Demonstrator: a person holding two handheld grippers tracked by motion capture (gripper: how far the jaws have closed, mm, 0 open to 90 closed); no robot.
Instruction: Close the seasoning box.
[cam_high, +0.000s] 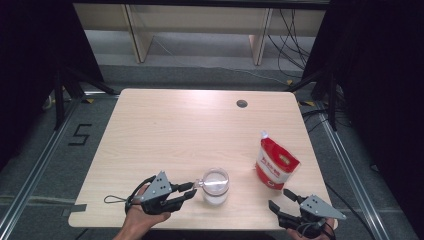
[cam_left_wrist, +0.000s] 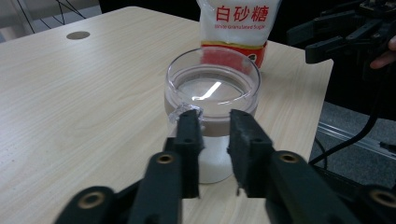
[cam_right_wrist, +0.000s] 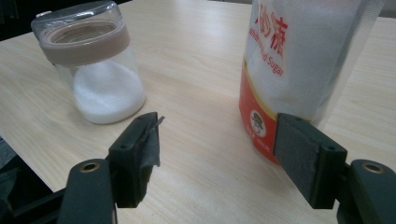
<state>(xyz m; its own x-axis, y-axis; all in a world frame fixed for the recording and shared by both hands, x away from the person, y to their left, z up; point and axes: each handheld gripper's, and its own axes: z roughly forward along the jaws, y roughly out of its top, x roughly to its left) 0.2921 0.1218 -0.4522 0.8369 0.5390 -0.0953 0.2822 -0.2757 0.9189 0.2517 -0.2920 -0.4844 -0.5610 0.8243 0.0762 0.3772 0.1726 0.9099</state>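
We are at the jar (cam_high: 216, 186) now, and it looks like we are about to take its lid off or hold it steady so sugar can go in. The jar stands near the front edge of the table (cam_high: 165, 125), about the middle. Our left gripper (cam_high: 192, 188) is right beside it, and its jaws are nearly closed, with just a small gap, by the little clear tab on the jar's rim (cam_left_wrist: 185, 112); we cannot tell if they pinch it yet. Our right gripper (cam_high: 281, 199) waits by the front right corner with its jaws wide open, holding nothing. The sugar bag (cam_high: 275, 162) stands just behind it, near the right edge. Next, we think the left gripper has to hold the jar firmly, and the right one has to close on the bag. The jar is round, clear and smooth, with a brown band (cam_right_wrist: 84, 44) near the top and white sugar at the bottom. The bag is soft and shiny, red and white, with a little spout on top. The table is light wood, flat and smooth.
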